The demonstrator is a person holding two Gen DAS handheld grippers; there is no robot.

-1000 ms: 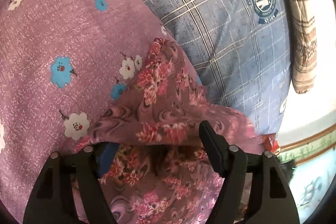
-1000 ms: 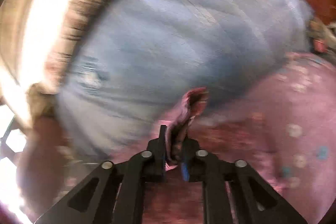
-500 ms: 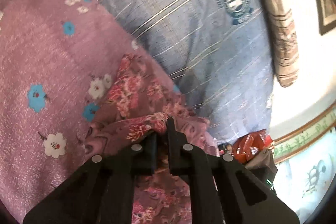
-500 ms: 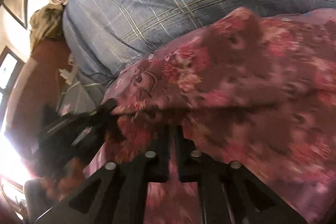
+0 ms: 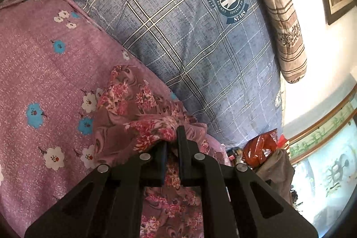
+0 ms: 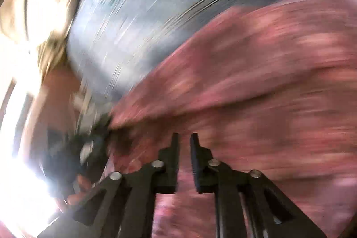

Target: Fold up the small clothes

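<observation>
**A:** Start with the left wrist view. What can you count?

**B:** One left gripper (image 5: 172,142), its two black fingers pinching a raised fold of one floral garment (image 5: 136,108), a mauve cloth printed with pink and red flowers. The garment lies on one purple bedsheet (image 5: 44,81) dotted with blue and white flowers. Just beyond the garment sits one blue plaid pillow (image 5: 189,37) bearing a round navy badge. Past the pillow's far side lies one beige striped blanket roll (image 5: 287,21).

**A:** Which way does the garment run?

**B:** Its long axis runs from the gripper's fingers away towards the pillow's lower edge, ending in a narrow point near that edge. The rest hangs down beneath the fingers.

**A:** Anything else near the pillow?

**B:** One heap of red wrappers (image 5: 261,146) at its near corner.

**A:** And the right wrist view?

**B:** Heavily blurred. One right gripper (image 6: 184,142), its two fingers parted by a narrow gap with nothing between them; they have just been opening. The garment (image 6: 256,90) spreads as a pink mass under and beyond them, its upper edge slanting against the pillow (image 6: 178,3). To the garment's left edge, a dark shape, too smeared to name.
</observation>
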